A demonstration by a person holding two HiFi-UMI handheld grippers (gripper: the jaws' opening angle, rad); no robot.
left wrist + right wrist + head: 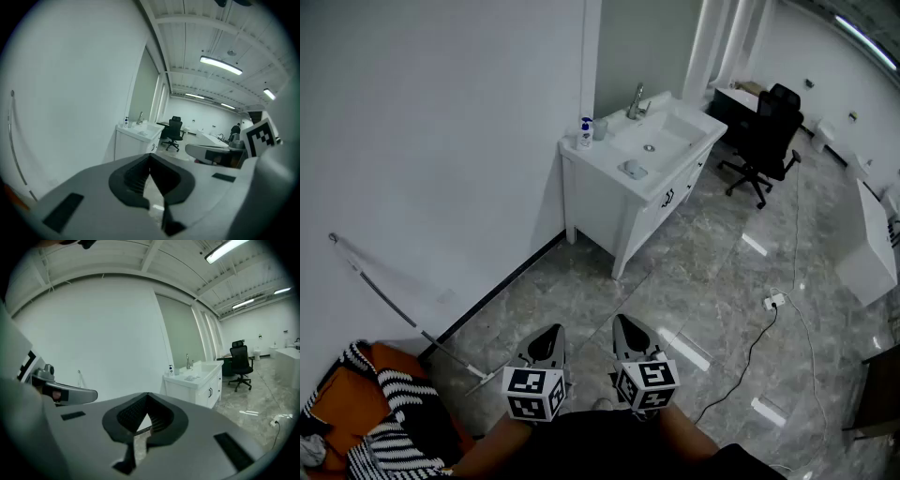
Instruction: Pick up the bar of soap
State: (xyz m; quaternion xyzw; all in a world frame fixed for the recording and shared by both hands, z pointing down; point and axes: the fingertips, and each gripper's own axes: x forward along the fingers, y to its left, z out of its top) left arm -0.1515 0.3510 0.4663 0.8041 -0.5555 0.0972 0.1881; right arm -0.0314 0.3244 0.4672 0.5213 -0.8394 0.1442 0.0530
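2 clenched, empty, tilted down: left hand-held gripper [549, 331], right hand-held gripper [624, 322].

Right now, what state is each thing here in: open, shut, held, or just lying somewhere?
left gripper: shut, empty.
right gripper: shut, empty.
bar of soap: lying on the vanity top, untouched.
vanity doors: closed.
office chair: upright, nobody in it.

Bright even light from ceiling strip lights [220, 65], glare patches on glossy floor [703, 272]; gripper views fisheye-bent, dark-vignetted corners
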